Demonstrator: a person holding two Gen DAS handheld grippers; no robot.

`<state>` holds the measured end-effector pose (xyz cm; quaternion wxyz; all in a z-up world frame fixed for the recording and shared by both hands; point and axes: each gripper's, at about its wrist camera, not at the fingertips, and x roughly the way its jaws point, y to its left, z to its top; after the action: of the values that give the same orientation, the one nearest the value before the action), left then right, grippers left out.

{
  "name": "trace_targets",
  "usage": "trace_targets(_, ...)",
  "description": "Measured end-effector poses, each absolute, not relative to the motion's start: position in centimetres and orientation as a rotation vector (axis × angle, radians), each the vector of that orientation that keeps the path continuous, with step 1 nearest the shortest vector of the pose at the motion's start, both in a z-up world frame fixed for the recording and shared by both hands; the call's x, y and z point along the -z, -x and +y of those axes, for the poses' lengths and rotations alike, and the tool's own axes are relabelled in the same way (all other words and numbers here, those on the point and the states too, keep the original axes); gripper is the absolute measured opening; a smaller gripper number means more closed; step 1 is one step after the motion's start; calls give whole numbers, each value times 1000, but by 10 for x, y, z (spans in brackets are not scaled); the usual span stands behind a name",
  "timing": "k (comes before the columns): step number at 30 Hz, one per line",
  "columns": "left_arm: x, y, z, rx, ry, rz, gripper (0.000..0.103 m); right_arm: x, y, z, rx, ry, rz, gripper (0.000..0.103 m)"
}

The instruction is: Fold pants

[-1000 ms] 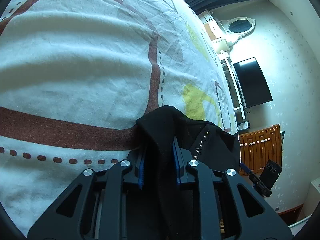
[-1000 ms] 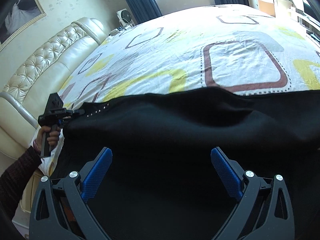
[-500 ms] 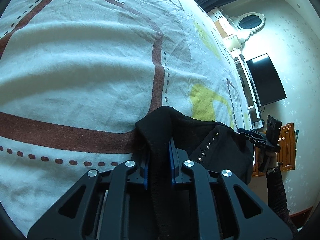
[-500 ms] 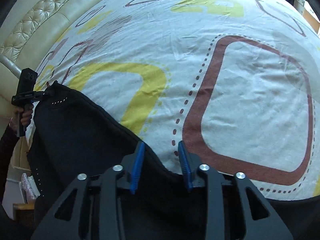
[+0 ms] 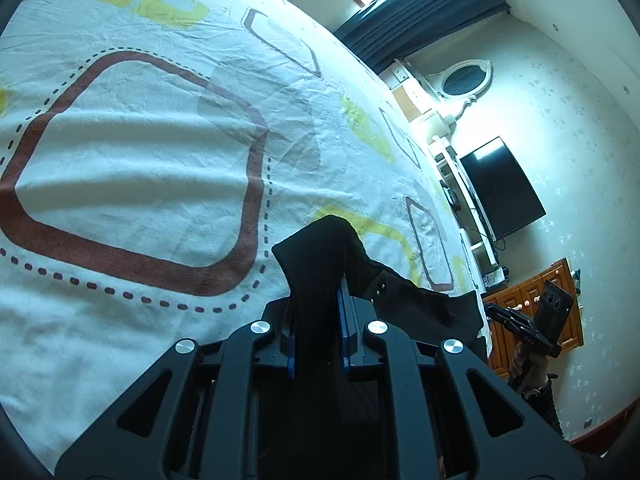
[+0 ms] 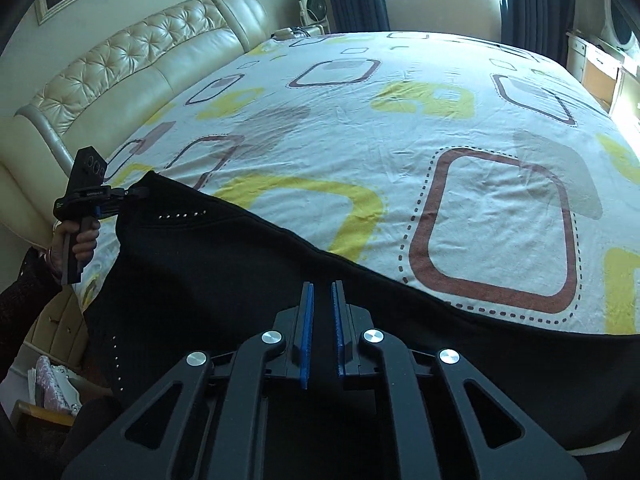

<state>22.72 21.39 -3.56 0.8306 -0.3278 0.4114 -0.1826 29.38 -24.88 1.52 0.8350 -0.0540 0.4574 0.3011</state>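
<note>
The black pants (image 6: 208,276) with small metal studs hang stretched between my two grippers over the near edge of the bed. In the left wrist view my left gripper (image 5: 318,320) is shut on a bunched corner of the pants (image 5: 320,248), which pokes up between the blue pads. In the right wrist view my right gripper (image 6: 322,312) is shut on the pants' upper edge, pads almost together. The left gripper also shows in the right wrist view (image 6: 132,192), gripping the far corner. The right gripper shows in the left wrist view (image 5: 490,310) at the cloth's other end.
The bed (image 6: 400,128) carries a white sheet with brown and yellow rounded squares. A cream tufted headboard (image 6: 132,64) stands at the left. A wall TV (image 5: 502,188), wooden cabinet (image 5: 532,312) and dark curtains (image 5: 420,12) lie beyond the bed.
My right gripper has closed from wide open onto the pants' edge. Both grippers have lifted the pants, and the views now take in more of the bed.
</note>
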Motion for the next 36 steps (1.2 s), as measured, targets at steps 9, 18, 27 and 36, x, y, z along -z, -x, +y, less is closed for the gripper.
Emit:
trace_targets(9, 25, -226, 204, 363, 687, 879, 14, 28, -353, -256, -542, 282, 1066, 68)
trace_targets(18, 47, -234, 213, 327, 721, 913, 14, 74, -387, -241, -627, 358, 1231, 24)
trace_targets(27, 24, -204, 208, 349, 728, 825, 14, -6, -272, -260, -548, 374, 881, 15)
trace_targets(36, 25, -90, 201, 311, 702, 792, 26, 29, -147, -270, -505, 417, 824, 15)
